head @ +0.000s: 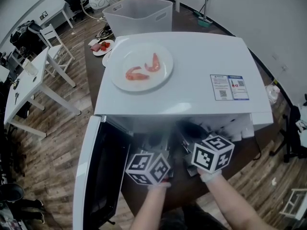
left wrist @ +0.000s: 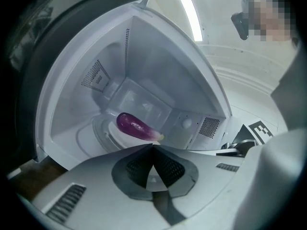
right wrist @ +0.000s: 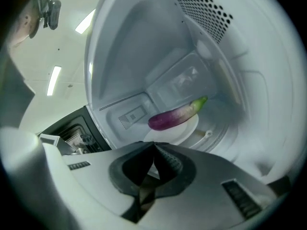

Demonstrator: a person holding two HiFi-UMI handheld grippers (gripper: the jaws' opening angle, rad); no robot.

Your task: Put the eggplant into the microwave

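The white microwave stands open, its door swung out to the left. Inside, a purple eggplant lies on a small white plate on the turntable, its green stem toward the right wall. My left gripper hovers just outside the opening, jaws shut and holding nothing. Beside it, my right gripper is likewise shut and holding nothing. Neither gripper touches the eggplant.
A white plate with two shrimp rests on the microwave's top. Behind the microwave sits a pale plastic bin, and a small plate of food lies on the brown table. White desks and a chair stand at left.
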